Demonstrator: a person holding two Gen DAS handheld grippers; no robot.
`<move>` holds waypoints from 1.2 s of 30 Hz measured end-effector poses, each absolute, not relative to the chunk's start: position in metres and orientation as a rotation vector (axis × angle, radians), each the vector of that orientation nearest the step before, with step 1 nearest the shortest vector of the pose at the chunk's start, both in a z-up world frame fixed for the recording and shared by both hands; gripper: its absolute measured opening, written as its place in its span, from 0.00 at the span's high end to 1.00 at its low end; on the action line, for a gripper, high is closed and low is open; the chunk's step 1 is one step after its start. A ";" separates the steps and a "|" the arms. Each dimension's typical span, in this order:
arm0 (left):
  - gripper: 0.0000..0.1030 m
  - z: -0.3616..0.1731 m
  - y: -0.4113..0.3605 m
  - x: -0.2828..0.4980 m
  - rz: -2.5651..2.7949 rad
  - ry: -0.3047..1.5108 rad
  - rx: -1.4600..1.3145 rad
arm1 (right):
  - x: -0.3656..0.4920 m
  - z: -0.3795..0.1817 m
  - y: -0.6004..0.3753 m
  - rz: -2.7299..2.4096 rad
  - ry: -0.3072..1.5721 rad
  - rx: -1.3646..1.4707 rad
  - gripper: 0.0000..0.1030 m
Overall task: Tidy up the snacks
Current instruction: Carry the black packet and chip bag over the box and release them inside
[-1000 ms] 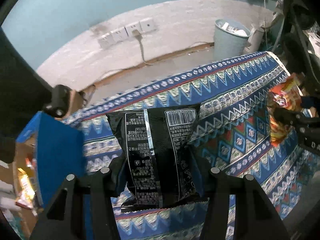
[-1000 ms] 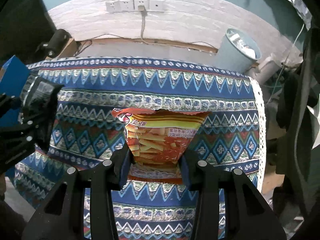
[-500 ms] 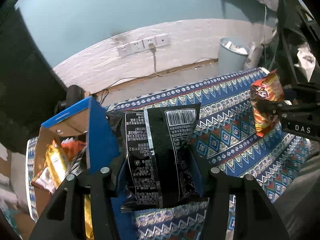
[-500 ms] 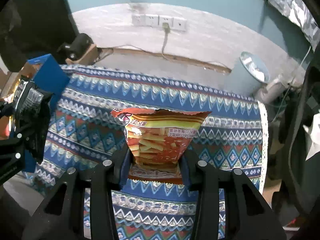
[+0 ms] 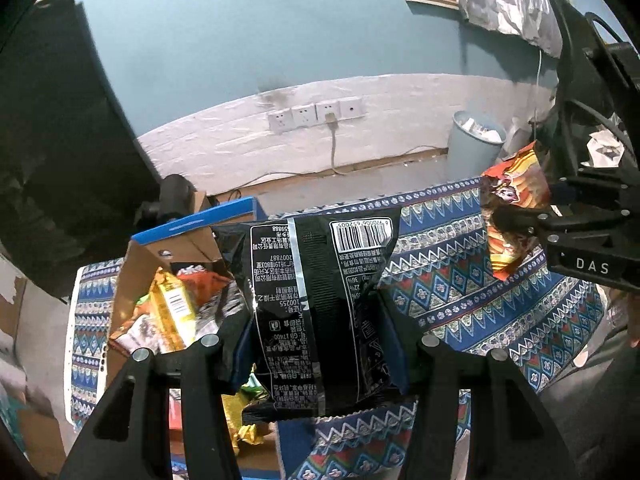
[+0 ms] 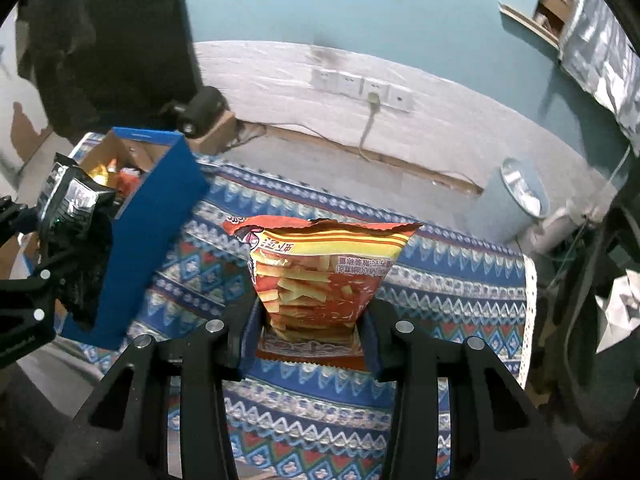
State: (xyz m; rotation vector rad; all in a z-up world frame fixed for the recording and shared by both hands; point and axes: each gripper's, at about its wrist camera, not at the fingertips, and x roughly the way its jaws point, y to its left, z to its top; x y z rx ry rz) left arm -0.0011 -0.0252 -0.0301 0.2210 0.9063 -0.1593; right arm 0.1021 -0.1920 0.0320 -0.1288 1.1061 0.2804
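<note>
Two snack bags are held at once above the worktop (image 6: 460,280), which is covered by a patterned blue cloth. A black snack bag (image 5: 320,304) is clamped upright between the fingers of the left gripper (image 5: 316,344), its barcode side turned to the camera, and it is carried just at the right edge of a blue cardboard box (image 5: 188,232) that already contains several snack packets (image 5: 172,308). An orange chips bag (image 6: 320,272) is clamped between the fingers of the right gripper (image 6: 312,336) and is held over the cloth, well apart from the box. The step in hand appears to be the placing of the black bag into the box. For this to be done well, the bag should be brought fully past the blue wall and lowered onto the packets before the fingers are parted, so that it is not caught on the rim or dropped onto the cloth. The orange bag is best kept clear to the right until the box opening is free.
</note>
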 end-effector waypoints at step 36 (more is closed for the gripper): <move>0.47 -0.040 0.152 -0.002 0.166 0.970 0.042 | 0.135 0.044 0.010 0.614 1.071 -0.235 0.60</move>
